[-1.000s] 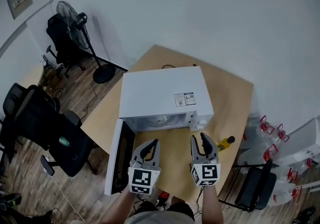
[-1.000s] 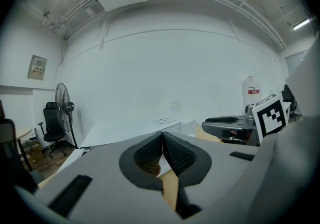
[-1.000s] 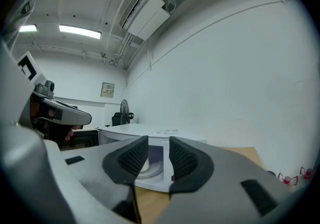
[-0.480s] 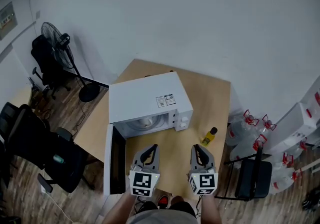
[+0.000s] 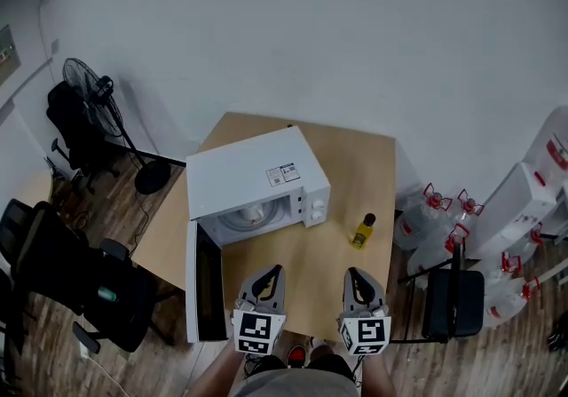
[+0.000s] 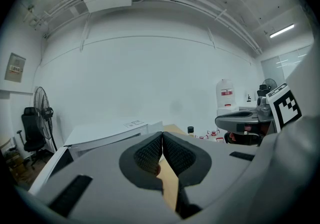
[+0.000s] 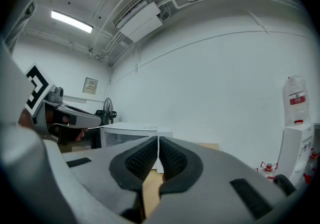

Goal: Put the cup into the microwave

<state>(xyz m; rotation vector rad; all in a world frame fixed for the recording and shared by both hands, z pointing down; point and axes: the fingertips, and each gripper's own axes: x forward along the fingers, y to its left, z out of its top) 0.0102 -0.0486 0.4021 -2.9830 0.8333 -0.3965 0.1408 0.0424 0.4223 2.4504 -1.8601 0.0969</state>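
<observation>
White box microwave point(image 5: 253, 178) at wooden counter's point(image 5: 355, 155) left edge, door point(image 5: 204, 284) open; small yellow bottle point(image 5: 362, 231) near right edge. Cup not discernible. Left gripper point(image 5: 270, 273), right gripper point(image 5: 355, 273) over near edge: jaws together, empty.

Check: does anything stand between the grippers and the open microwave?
Nothing visible does. The microwave has its door swung open at the left; only table lies between its cavity and the left gripper and right gripper. The yellow bottle stands aside. No cup shows.
</observation>
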